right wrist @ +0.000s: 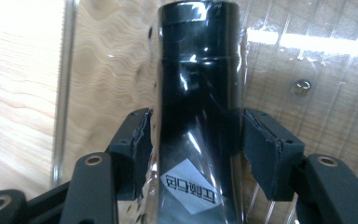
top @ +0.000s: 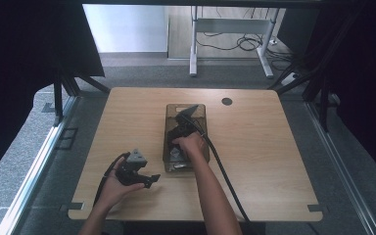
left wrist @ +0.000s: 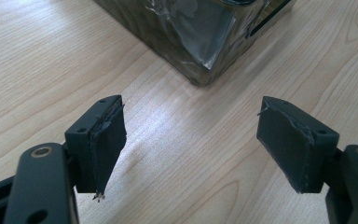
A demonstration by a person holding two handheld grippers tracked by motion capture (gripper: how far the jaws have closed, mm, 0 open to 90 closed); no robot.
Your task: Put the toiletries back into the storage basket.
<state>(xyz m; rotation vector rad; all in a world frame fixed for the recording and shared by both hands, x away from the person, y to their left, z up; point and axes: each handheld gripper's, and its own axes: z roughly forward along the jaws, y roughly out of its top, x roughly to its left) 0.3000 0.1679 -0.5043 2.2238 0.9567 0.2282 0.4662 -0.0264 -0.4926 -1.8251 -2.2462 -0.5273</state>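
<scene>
1. right tongs [right wrist: 193, 154]: jaws closed against the wrapped black bottle [right wrist: 198, 93] lying inside the clear bin [top: 169, 147].
2. left tongs [left wrist: 191, 144]: wide open, empty, just beside the bin's corner.
3. advice: lift straight up, clearing the bin walls.

One white label [right wrist: 193, 186] on the wrapped black bottle [right wrist: 198, 93] carries dark characters, seen upside down; not legible.

One clear bin [top: 203, 142], one black bottle [right wrist: 198, 93], two tools: left [top: 149, 180], right [top: 183, 115].
</scene>
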